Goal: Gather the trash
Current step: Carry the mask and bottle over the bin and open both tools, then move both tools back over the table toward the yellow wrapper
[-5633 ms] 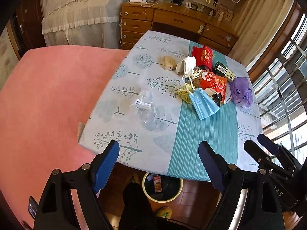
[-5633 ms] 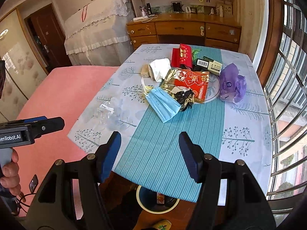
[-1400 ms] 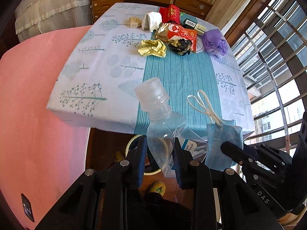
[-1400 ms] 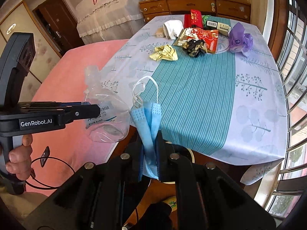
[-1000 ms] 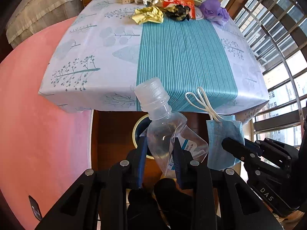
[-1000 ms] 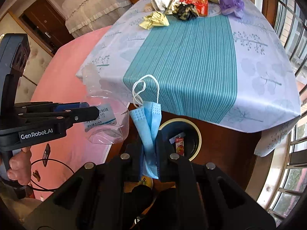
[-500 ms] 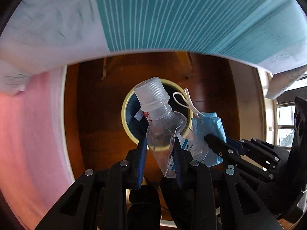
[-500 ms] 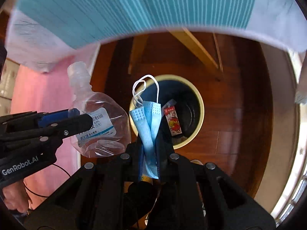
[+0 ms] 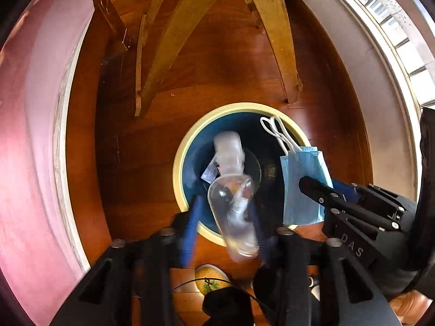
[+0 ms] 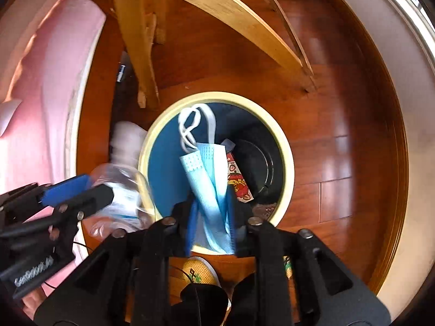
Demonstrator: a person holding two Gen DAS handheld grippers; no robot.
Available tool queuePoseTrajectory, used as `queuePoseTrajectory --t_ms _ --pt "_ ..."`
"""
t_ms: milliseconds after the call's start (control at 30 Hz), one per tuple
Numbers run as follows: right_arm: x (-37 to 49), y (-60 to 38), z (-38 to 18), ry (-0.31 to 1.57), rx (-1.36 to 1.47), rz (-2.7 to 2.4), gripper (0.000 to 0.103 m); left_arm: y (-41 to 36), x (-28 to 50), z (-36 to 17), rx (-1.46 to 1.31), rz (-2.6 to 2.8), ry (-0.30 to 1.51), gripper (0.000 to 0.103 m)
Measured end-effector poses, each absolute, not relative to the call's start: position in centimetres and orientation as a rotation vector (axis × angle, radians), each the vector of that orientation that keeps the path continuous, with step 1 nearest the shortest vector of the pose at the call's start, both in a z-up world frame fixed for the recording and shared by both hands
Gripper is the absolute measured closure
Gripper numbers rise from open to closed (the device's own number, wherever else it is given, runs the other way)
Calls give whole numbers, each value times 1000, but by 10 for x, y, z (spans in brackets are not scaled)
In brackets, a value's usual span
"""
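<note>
Wastebasket (image 9: 178,160), cream rim and dark blue inner wall, stands on the wooden floor (image 9: 223,62) below both grippers. Inside it: a red printed snack wrapper (image 10: 239,183) and small scraps. Left gripper (image 9: 224,217): fingers spread apart, motion-blurred, with the clear plastic bottle (image 9: 232,190) loose between them over the basket's near rim, cap end pointing into the opening. Right gripper (image 10: 210,213): fingers narrow, pinching the folded blue face mask (image 10: 209,179) over the basket's opening, white ear loops (image 10: 194,125) uppermost. Wooden desk legs (image 9: 174,35) rise beyond the basket.
</note>
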State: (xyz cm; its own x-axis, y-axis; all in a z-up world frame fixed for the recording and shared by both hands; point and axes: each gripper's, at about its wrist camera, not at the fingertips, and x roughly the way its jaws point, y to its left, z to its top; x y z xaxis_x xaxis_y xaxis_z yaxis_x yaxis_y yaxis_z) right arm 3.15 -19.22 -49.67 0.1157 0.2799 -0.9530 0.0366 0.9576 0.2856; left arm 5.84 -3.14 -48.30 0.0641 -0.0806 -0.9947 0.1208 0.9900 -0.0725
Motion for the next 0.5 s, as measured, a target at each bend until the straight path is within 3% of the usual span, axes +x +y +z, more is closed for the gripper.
queuePoseTrajectory --t_ms 33,100,500 --pt "34 -193 -498 1453 268 176 64 -29 61 -484 33 -150 1497 29" --pt "34 -195 -498 1456 273 171 59 -24 61 -487 28 -142 1491 19" --pt "30 -204 -461 1467 288 155 59 -12 46 -439 -2 -100 1464 18"
